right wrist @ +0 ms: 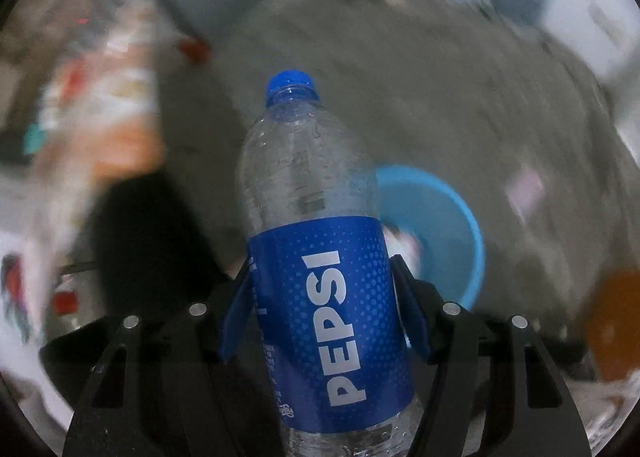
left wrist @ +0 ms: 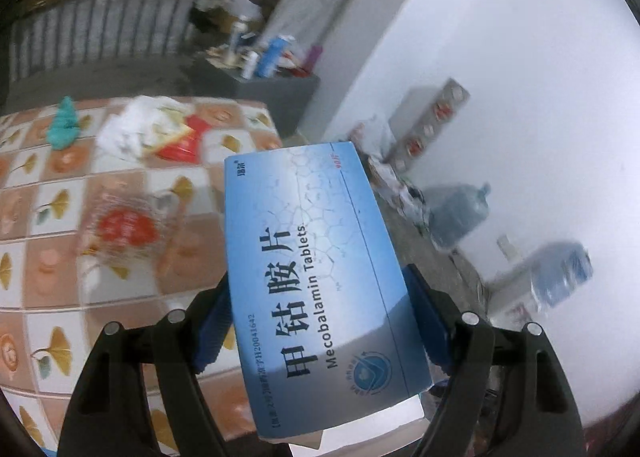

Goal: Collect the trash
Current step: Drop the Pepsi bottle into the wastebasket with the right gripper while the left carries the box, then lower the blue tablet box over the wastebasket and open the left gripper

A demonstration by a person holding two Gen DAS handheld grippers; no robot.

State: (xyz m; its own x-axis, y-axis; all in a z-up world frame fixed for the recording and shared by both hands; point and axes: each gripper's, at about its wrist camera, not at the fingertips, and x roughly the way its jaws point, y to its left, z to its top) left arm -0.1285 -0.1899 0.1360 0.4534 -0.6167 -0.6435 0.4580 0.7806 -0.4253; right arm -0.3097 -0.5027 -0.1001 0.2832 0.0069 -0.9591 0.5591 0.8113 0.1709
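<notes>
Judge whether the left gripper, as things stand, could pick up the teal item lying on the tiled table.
Probably not yet: the left gripper is already clamped on the blue medicine box, so its jaws are occupied. The teal item itself lies uncovered on the table.

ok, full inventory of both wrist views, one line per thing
medicine box: 1, blue, clamped in left hand-held gripper
Pepsi bottle: 1, clear, blue label and cap, clamped in right hand-held gripper
basin: 1, light blue, on floor behind bottle
tablecloth: 1, orange-white leaf pattern, on table
white bag: 1, crumpled, on table
red packet: 1, beside bag
teal item: 1, table's far edge
water jugs: 2, bluish, by wall
left hand-held gripper: 1, black, blue pads
right hand-held gripper: 1, black, blue pads
</notes>
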